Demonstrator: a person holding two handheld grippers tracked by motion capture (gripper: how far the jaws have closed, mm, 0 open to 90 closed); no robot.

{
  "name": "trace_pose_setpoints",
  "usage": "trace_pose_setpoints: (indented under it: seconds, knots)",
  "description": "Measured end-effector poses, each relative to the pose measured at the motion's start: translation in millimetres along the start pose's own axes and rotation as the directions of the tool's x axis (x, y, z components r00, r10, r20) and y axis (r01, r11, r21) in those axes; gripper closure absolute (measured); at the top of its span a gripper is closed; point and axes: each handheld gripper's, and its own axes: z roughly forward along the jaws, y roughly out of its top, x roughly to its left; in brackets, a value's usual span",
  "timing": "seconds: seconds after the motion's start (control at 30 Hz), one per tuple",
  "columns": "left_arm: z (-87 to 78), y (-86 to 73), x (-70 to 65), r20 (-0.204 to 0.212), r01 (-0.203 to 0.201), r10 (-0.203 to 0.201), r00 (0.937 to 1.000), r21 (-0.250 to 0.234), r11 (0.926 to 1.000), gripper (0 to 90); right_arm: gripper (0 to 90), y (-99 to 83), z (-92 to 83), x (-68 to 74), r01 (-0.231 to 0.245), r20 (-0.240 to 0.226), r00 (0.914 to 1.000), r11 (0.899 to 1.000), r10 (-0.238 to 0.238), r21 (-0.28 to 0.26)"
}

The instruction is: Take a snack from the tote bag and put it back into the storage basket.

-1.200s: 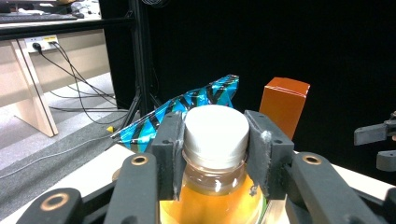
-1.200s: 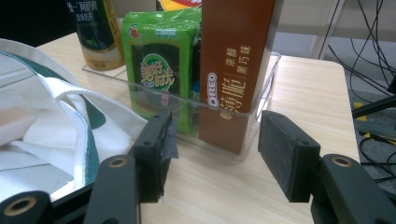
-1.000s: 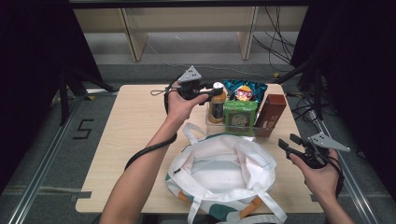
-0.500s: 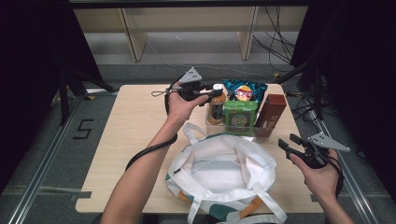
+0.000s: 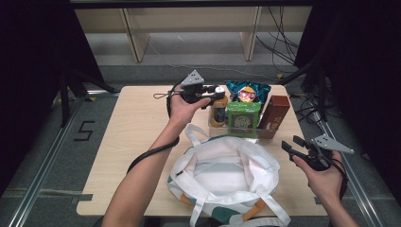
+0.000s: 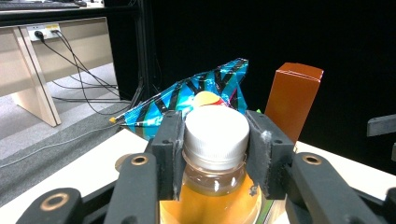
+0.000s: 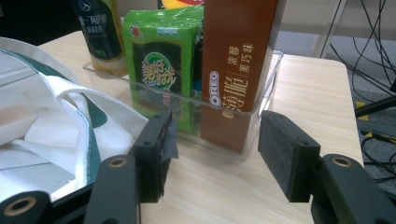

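Now the left tool (image 6: 215, 154) grips the bottle (image 6: 212, 186) by its cap — right tool (image 7: 212, 149) gapes, empty.

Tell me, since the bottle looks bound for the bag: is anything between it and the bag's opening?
Nothing visible blocks it. The left claw grips the bottle by its cap, and the bag gapes open just in front of it.

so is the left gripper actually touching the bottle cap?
Touching. In the left gripper view both pads of the left gripper press against the sides of the white bottle cap.
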Motion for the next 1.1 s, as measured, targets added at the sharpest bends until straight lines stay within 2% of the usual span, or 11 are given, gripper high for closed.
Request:
trace_pose_setpoints:
  seconds: [0.1,0.13,0.17,0.37,0.43,0.57,0.6,0.93,1.03,1.1]
  knots:
    - [0.7,-1.5,0.0,-0.001,0.005,-0.005,1.0,0.005,1.0,58.9,46.1,-0.1,0.3,0.0,0.004,-0.003,1.0,1.0,-0.004,0.002]
    - [0.9,-2.0,0.0,-0.001,0.006,-0.006,1.0,0.006,1.0,58.9,46.0,-0.1,-0.8,2.4,-0.023,-0.001,0.9997,1.0,0.023,0.009]
    - [1.1,-2.5,0.2,-0.002,0.006,-0.006,1.0,0.009,0.9999,58.9,46.0,0.0,-0.9,2.8,-0.027,-0.001,0.9996,1.0,0.027,0.011]
    - [2.6,-6.2,0.6,-0.002,0.011,-0.011,0.9999,0.019,0.9998,58.9,46.0,-0.3,0.2,-0.5,0.005,0.002,1.0,1.0,-0.005,-0.002]
    - [2.5,-6.7,0.6,-0.002,0.01,-0.01,1.0,0.021,0.9997,58.9,46.0,0.1,-0.1,0.6,-0.009,0.001,1.0,1.0,0.009,0.001]
    - [2.6,-7.5,0.8,-0.003,0.01,-0.01,0.9999,0.023,0.9997,58.9,46.0,0.1,-0.3,0.3,-0.005,0.001,1.0,1.0,0.005,0.002]
    - [2.1,-8.2,0.0,-0.005,0.025,-0.025,0.9997,0.032,0.9992,58.9,46.1,0.1,-0.1,0.5,-0.008,0.001,1.0,1.0,0.008,0.001]
    - [3.5,-13.2,0.1,0.0,0.029,-0.029,0.9996,0.046,0.9985,58.9,46.0,0.0,-0.3,0.6,-0.006,-0.006,1.0,1.0,0.006,0.005]
    - [4.2,-15.9,0.3,0.0,0.034,-0.034,0.9994,0.05,0.9981,58.9,46.0,0.1,-0.4,0.5,-0.005,-0.003,1.0,1.0,0.005,0.004]
    - [4.6,-17.5,0.5,0.001,0.032,-0.032,0.9995,0.058,0.9978,58.9,46.0,0.1,0.3,0.7,-0.012,0.016,0.9998,1.0,0.013,-0.006]
